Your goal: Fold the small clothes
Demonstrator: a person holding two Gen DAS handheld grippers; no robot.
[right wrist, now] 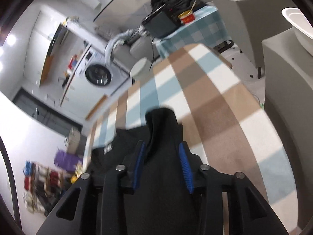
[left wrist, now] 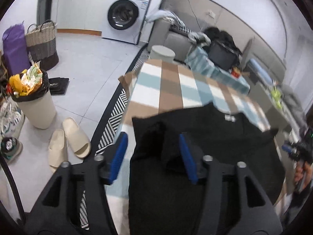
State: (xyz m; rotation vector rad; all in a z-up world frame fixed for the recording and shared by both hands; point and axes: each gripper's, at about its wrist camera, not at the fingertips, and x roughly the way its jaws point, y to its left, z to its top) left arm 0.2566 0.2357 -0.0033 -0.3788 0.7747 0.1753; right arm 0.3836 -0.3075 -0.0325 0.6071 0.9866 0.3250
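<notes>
A black garment (left wrist: 205,137) with a small white label (left wrist: 229,117) lies on the checked brown, white and blue table cover (left wrist: 170,90). My left gripper (left wrist: 153,153) stands open over its left edge; a raised fold of the cloth lies loose between the blue pads (left wrist: 188,156). In the right wrist view the black garment (right wrist: 162,125) bulges up between the blue pads (right wrist: 184,168) of my right gripper (right wrist: 162,166), whose jaws stand apart and do not pinch it. At the right edge of the left wrist view my right gripper (left wrist: 293,148) shows blurred, in a person's hand (left wrist: 302,174).
A second table with a blue checked cloth (left wrist: 219,74) carries a black box (left wrist: 222,53) and a red tub (right wrist: 186,17). A white stool (left wrist: 162,52) stands at the far table edge. On the floor at left are a full bin (left wrist: 34,101), slippers (left wrist: 68,143) and a woven basket (left wrist: 42,43).
</notes>
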